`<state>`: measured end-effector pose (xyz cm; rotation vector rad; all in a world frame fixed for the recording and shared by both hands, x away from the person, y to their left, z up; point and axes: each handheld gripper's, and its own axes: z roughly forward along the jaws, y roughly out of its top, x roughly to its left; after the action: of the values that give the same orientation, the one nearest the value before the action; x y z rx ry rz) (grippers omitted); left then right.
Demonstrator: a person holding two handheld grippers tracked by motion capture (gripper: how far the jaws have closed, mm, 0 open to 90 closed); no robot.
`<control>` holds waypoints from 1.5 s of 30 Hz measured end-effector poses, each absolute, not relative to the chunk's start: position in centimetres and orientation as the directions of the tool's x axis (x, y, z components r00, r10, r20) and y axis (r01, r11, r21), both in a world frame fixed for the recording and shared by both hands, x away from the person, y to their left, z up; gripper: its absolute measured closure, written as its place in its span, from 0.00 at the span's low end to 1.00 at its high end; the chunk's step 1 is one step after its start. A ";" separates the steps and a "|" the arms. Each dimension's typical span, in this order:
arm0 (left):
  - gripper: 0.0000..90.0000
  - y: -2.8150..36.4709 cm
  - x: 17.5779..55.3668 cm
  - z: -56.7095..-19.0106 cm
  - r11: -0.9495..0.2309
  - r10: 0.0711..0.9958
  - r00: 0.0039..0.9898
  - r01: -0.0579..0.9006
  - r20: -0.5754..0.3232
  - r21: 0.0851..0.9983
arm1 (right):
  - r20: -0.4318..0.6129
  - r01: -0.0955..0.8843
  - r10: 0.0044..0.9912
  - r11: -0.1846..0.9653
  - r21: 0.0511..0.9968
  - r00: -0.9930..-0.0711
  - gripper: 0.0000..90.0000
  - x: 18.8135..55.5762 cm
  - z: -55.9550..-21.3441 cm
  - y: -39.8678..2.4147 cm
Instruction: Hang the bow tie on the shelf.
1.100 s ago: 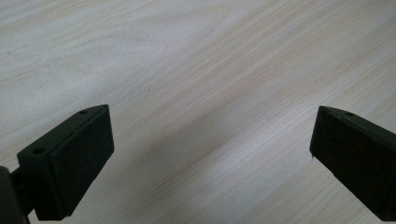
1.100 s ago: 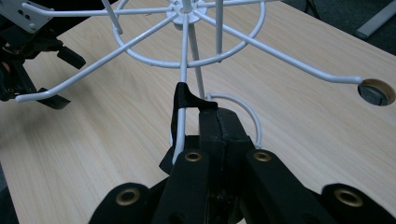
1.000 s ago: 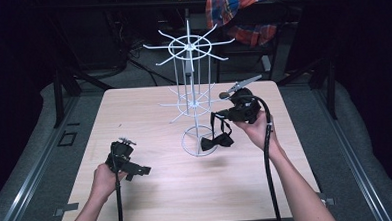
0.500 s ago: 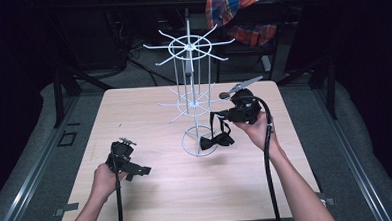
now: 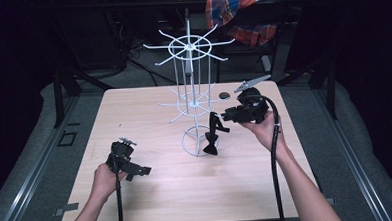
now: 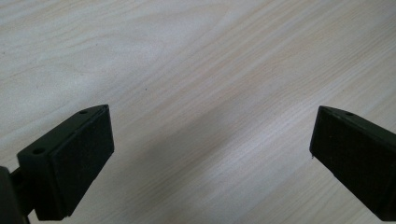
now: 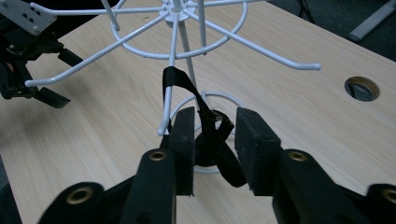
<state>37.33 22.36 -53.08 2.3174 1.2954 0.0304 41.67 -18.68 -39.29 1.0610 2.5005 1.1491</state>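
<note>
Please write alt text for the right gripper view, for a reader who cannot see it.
A black strap hangs from a hook of a white wire rack, between the jaws of the right gripper, which have just been opening and do not press on it. The rack stands on a light wooden table with a round hole; the left gripper is at upper left.

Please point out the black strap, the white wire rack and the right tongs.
black strap (image 7: 173, 78): right gripper view, loop over hook.
white wire rack (image 5: 188, 42): high view, top hub.
right tongs (image 7: 215, 140): right gripper view, between fingertips.
</note>
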 end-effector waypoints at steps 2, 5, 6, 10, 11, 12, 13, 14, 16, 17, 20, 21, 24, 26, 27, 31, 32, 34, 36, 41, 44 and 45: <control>0.00 22.4 37.3 -53.1 -0.437 0.807 0.553 0.796 -0.208 0.419 | 0.111 0.532 0.684 0.444 0.721 -0.721 0.71 41.4 -39.0 -19.0; 0.00 22.4 37.3 -53.1 -0.438 0.806 0.554 0.796 -0.209 0.419 | 0.100 0.527 0.685 0.450 0.720 -0.721 0.65 40.9 -38.7 -19.4; 0.00 22.4 37.3 -53.1 -0.437 0.806 0.553 0.795 -0.208 0.419 | 0.096 0.529 0.689 0.452 0.718 -0.719 0.63 40.8 -38.6 -19.5; 0.00 22.3 37.3 -53.0 -0.438 0.806 0.554 0.795 -0.208 0.420 | 0.093 0.524 0.689 0.450 0.723 -0.719 0.56 40.0 -38.1 -20.1; 0.00 22.3 37.3 -53.1 -0.438 0.806 0.554 0.795 -0.208 0.419 | 0.086 0.523 0.693 0.450 0.724 -0.716 0.54 39.7 -38.0 -20.3; 0.00 22.3 37.3 -53.1 -0.438 0.806 0.554 0.795 -0.208 0.420 | 0.086 0.524 0.693 0.452 0.722 -0.716 0.51 39.5 -37.9 -20.5; 0.00 22.3 37.3 -53.0 -0.438 0.807 0.553 0.795 -0.208 0.419 | 0.084 0.524 0.693 0.453 0.721 -0.716 0.49 39.2 -37.8 -20.7; 0.00 22.3 37.3 -53.0 -0.438 0.807 0.553 0.795 -0.207 0.420 | 0.083 0.525 0.695 0.454 0.720 -0.714 0.49 39.0 -37.7 -20.8; 0.00 22.3 37.3 -53.0 -0.437 0.807 0.553 0.795 -0.207 0.420 | 0.077 0.526 0.695 0.462 0.714 -0.715 0.43 38.4 -37.6 -21.1; 0.00 22.3 37.3 -53.0 -0.438 0.807 0.553 0.795 -0.207 0.419 | 0.076 0.526 0.694 0.464 0.713 -0.715 0.42 38.3 -37.6 -21.3; 0.00 22.3 37.3 -53.0 -0.438 0.807 0.554 0.795 -0.207 0.419 | 0.067 0.527 0.696 0.474 0.705 -0.715 0.36 37.5 -37.7 -21.8; 0.00 22.3 37.3 -53.1 -0.438 0.807 0.553 0.795 -0.206 0.419 | 0.065 0.531 0.696 0.480 0.699 -0.715 0.35 37.2 -37.8 -22.0; 0.00 22.3 37.3 -53.1 -0.439 0.807 0.553 0.796 -0.208 0.416 | 0.064 0.533 0.694 0.486 0.692 -0.717 0.30 36.6 -38.0 -22.6; 0.00 22.2 37.3 -53.1 -0.439 0.807 0.554 0.796 -0.207 0.416 | 0.065 0.538 0.694 0.492 0.685 -0.717 0.28 36.2 -38.2 -22.9; 0.00 22.2 37.3 -53.1 -0.439 0.807 0.553 0.796 -0.207 0.416 | 0.066 0.540 0.695 0.491 0.684 -0.716 0.26 36.0 -38.3 -23.1; 0.00 22.2 37.3 -53.1 -0.438 0.807 0.552 0.796 -0.207 0.417 | 0.059 0.549 0.694 0.513 0.660 -0.718 0.21 35.1 -39.0 -23.9; 0.00 22.2 37.3 -53.1 -0.439 0.807 0.553 0.796 -0.207 0.416 | 0.059 0.549 0.694 0.513 0.660 -0.718 0.21 35.1 -39.0 -23.9; 0.00 22.2 37.3 -53.1 -0.440 0.807 0.554 0.796 -0.206 0.416 | 0.058 0.555 0.696 0.516 0.653 -0.715 0.18 34.7 -39.4 -24.3; 0.00 22.2 37.3 -53.1 -0.439 0.807 0.553 0.796 -0.206 0.417 | 0.061 0.560 0.699 0.515 0.649 -0.713 0.17 34.3 -39.8 -24.6; 0.00 22.2 37.4 -53.1 -0.441 0.807 0.554 0.796 -0.206 0.416 | 0.063 0.577 0.699 0.532 0.619 -0.713 0.16 33.3 -41.3 -25.4; 0.00 22.1 37.4 -53.1 -0.437 0.809 0.551 0.797 -0.206 0.416 | 0.065 0.591 0.697 0.551 0.589 -0.714 0.12 32.9 -42.8 -25.7; 0.00 22.1 37.4 -53.1 -0.436 0.809 0.550 0.798 -0.206 0.416 | 0.066 0.596 0.697 0.554 0.581 -0.714 0.10 32.8 -43.3 -25.8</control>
<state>37.37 22.11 -53.14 2.3206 1.2982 0.0332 32.76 -25.77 -43.27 1.0982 2.6148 0.8793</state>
